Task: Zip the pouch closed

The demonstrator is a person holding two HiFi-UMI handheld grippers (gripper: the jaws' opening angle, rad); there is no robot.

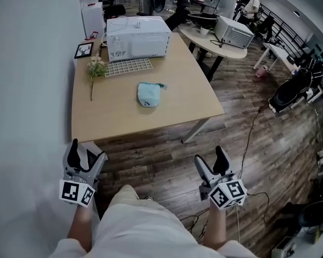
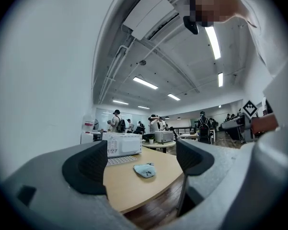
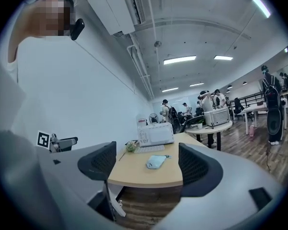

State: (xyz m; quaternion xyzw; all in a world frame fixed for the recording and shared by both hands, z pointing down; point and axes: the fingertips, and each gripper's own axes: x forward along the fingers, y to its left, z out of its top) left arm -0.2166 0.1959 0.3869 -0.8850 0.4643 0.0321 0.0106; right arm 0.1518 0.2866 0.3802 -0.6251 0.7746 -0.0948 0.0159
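Note:
A small light-blue pouch (image 1: 148, 94) lies near the middle of the wooden table (image 1: 118, 117). It also shows in the left gripper view as a pale pouch (image 2: 145, 170) and in the right gripper view as a pale pouch (image 3: 156, 162). Both grippers hang well short of the table, over the floor by the person's knees. My left gripper (image 1: 86, 155) stands open with nothing between its jaws. My right gripper (image 1: 213, 164) is open and empty too.
A white microwave (image 1: 137, 37) stands at the table's far end, with a keyboard (image 1: 128, 66) in front of it. A flower sprig (image 1: 95, 69) and a small picture frame (image 1: 84, 50) sit at the far left. A wall runs along the left. More tables and people fill the room behind.

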